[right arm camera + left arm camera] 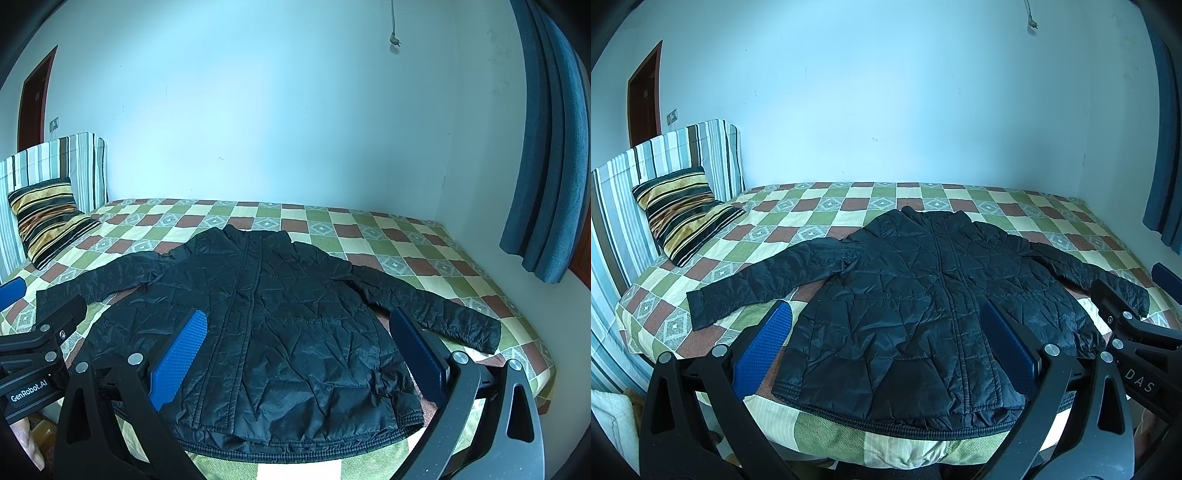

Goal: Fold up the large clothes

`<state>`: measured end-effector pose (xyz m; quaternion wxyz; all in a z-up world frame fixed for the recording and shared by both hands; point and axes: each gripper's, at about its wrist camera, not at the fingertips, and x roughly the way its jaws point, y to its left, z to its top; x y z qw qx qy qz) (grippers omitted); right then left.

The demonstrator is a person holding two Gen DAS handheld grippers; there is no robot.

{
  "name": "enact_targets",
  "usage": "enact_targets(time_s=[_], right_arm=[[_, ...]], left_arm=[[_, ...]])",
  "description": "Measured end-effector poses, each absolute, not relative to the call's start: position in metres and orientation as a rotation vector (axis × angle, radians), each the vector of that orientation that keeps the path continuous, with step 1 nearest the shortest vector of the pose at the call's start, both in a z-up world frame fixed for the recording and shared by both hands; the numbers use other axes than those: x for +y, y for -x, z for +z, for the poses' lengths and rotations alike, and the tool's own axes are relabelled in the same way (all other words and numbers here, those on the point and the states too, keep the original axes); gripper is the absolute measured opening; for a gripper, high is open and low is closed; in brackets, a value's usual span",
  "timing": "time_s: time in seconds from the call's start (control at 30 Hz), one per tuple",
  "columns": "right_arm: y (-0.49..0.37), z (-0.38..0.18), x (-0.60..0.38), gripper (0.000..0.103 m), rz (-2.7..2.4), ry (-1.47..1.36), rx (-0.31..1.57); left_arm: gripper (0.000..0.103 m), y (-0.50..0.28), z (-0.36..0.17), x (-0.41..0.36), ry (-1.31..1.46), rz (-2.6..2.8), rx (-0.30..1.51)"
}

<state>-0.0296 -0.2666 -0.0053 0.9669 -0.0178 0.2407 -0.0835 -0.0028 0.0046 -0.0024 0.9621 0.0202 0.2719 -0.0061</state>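
Ahead of both claws, a bed with a checked cover in green, cream and rust fills the room from the pale wall to the near edge. On it, directly in front of the claws, lies a black quilted jacket, spread flat with its front up. Its closed front seam runs straight from collar to hem, the collar pointing away from the claws and the ribbed hem lying at the near edge of the bed. Both sleeves are stretched out sideways, one cuff reaching past the left claw on its outer side, the other reaching past the right claw on its outer side. The shiny fabric is creased all over, with diamond stitching.

Far off to the left of both claws, a striped headboard cover stands upright with a striped pillow leaning against it. Beyond the right claw, on its right, a blue curtain hangs by the wall.

The left claw is spread wide, its blue pads framing the jacket's lower half, holding nothing. The right claw is likewise spread wide and empty above the hem. A hand shows at the lower left beside it.
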Motion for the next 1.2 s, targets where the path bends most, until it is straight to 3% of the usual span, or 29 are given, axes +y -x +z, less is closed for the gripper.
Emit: enact_targets(time_s=[1.2], right_arm=[[0.0278,-0.0083,-0.2684,0.098,-0.169,0.039,0.489]], left_arm=[[0.101,0.0005,-0.0058,0.0035,-0.041,-0.011,0.56]])
